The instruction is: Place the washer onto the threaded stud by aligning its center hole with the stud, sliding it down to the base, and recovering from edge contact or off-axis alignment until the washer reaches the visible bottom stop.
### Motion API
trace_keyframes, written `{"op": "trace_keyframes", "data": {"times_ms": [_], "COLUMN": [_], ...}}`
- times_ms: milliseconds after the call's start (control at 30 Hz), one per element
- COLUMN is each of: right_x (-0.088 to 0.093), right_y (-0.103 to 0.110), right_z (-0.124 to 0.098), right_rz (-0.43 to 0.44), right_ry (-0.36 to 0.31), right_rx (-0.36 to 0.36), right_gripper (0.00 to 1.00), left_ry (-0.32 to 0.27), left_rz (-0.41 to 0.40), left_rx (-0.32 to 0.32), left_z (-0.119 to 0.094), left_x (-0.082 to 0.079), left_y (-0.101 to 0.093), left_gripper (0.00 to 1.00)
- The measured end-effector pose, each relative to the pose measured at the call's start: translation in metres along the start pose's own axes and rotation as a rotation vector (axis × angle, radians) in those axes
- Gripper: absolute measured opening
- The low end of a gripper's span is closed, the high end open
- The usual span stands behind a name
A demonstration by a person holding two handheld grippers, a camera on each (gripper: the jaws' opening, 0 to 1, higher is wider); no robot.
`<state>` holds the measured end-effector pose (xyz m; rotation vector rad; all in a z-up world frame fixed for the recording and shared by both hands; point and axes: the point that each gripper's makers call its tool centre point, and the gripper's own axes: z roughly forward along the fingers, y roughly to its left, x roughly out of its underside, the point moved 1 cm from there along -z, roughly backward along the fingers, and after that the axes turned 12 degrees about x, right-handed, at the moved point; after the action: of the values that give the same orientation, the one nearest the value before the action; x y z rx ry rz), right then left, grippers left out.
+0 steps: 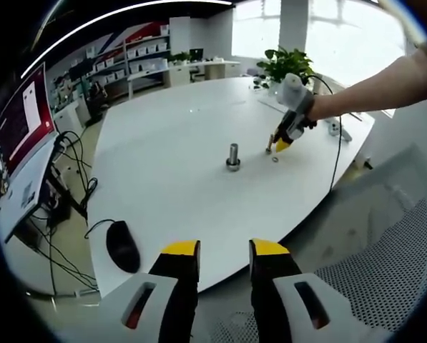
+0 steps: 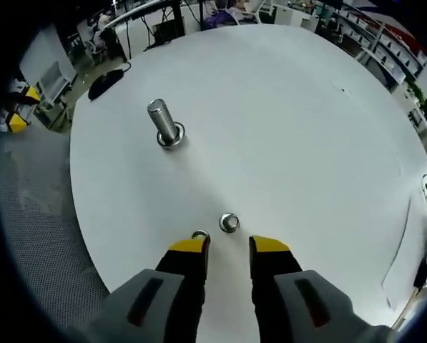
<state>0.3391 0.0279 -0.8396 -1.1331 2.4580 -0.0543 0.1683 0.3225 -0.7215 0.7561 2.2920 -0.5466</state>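
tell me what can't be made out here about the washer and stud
- Ring in the right gripper view: partly hidden behind a jaw tip, so touching or gripped is unclear.
- Stud base in the left gripper view: too small to tell whether a washer sits there.

Both grippers, left gripper (image 1: 224, 257) and right gripper (image 2: 229, 254), have grey bodies with yellow-tipped black jaws

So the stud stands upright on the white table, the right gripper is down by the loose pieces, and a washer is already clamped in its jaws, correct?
Not quite. The right gripper holds nothing: its jaws stand open and empty. In the right gripper view a washer lies flat on the white table ahead of the tips, and a second ring sits by one fingertip. The threaded stud does stand upright, apart from both.
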Motion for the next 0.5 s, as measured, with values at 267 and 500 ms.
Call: {"op": "trace_keyframes", "data": {"times_ms": [267,500], "right_x": [0.011,0.014], "right_y": [0.005,0.01], "right_z": [-0.006,-0.007], "right_rz": [-0.003,-0.013], "right_ry": [-0.004,-0.021], "right_rx": [-0.011,-0.032], "right_gripper": [0.27,0.27], "left_ry": [0.008,0.014], "left_rz": [0.002,0.002], "left_rx": [-0.004,-0.009], "left_z": [0.0,0.0], "left_x": [0.001,0.002], "left_y": [0.001,0.001], "left_gripper": [0.25,0.25]}}
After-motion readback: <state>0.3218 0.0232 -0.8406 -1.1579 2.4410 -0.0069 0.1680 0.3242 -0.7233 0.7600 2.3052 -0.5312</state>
